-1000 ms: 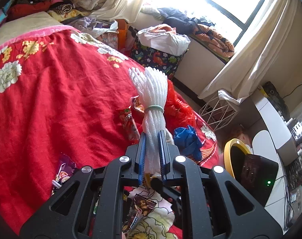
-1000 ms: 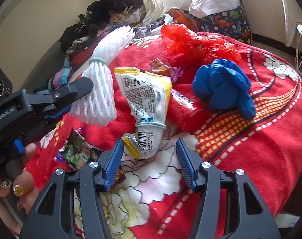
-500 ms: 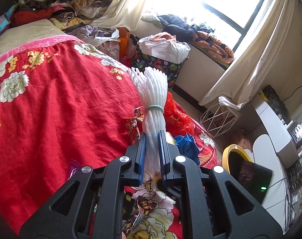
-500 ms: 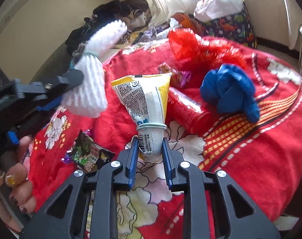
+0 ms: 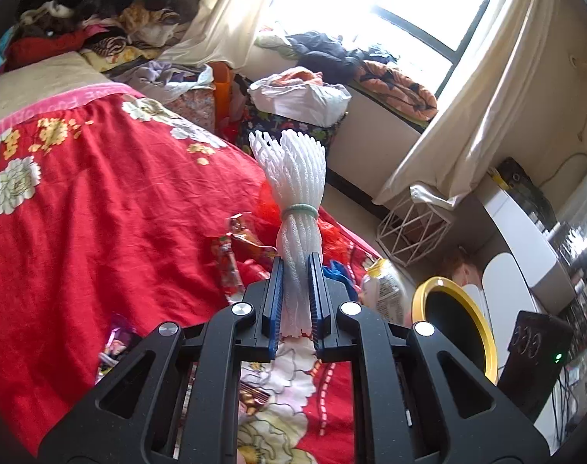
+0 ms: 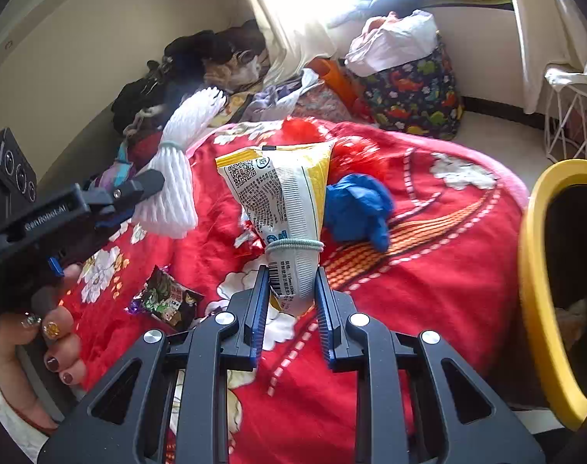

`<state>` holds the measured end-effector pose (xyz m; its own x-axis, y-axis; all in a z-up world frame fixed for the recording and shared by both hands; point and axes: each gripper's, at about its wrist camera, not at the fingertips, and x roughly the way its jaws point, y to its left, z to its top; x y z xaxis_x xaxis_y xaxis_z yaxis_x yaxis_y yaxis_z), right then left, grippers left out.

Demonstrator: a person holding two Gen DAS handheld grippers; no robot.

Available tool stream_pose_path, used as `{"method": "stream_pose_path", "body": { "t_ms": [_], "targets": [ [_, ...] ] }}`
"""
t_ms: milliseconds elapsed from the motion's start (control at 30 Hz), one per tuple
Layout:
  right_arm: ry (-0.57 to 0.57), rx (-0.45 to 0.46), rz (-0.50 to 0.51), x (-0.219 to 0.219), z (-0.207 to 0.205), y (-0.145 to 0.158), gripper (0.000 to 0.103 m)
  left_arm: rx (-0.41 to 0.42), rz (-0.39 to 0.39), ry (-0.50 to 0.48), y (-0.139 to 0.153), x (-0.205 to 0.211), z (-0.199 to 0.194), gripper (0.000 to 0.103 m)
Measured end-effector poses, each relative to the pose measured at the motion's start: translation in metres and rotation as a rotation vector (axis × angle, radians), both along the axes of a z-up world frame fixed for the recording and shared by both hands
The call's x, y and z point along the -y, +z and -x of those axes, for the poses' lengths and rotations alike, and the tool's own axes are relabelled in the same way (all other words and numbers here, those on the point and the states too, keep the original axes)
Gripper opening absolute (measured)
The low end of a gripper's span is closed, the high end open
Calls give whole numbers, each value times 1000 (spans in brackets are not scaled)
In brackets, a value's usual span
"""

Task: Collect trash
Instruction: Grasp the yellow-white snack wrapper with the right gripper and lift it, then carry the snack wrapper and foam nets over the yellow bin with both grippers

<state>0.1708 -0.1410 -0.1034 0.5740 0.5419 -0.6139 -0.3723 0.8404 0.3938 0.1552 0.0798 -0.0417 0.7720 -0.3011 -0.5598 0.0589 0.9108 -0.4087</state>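
You are mid-carry, both loads lifted off the bed. Your right claw (image 6: 290, 301) pinches the tail of a yellow-and-white bag (image 6: 279, 197) just below its hair tie, the bag standing up ahead of the tips. Your left claw (image 5: 296, 301) is pressed on the stem of a white foam net (image 5: 293, 189), which fans out above its own tie.

The bin (image 6: 541, 294), yellow-rimmed and dark inside, sits just right of the right claw and lower-right of the left one. The next move, as I judge it, is to swing each claw over that rim and only then spread it; the bag is light and may snag on the pads, so give it a clear drop.

More remains on the bed (image 6: 428, 232): a blue wad (image 6: 357, 205) just beyond the bag, a dark wrapper (image 6: 165, 297) to the claw's left, and red wrappers (image 5: 231, 266) left of the foam.

You cannot see the bin's bottom; its rim is cut off by the frame edge. Whatever pale thing lies inside is too dim to name. The bag hides part of the red litter behind it.
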Motion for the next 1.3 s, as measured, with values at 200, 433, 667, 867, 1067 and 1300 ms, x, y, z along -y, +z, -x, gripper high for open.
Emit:
{"method": "stream_pose_path", "body": {
  "t_ms": [200,433,667,867,1067,1300],
  "targets": [
    [-43,29,7,25,9,12,22,1,-7,-40,3,21,1,8],
    [-88,39,3,51,13,20,22,10,-30,-83,8,41,4,8],
    [-114,53,10,69,19,25,22,24,-49,-114,13,56,8,8],
    [-129,63,14,77,25,28,22,31,-64,-136,15,70,11,8],
    [-158,68,5,87,26,31,22,37,-79,-165,16,82,14,8],
    [-196,67,0,100,28,31,22,40,-91,-189,17,94,15,8]
  ]
}}
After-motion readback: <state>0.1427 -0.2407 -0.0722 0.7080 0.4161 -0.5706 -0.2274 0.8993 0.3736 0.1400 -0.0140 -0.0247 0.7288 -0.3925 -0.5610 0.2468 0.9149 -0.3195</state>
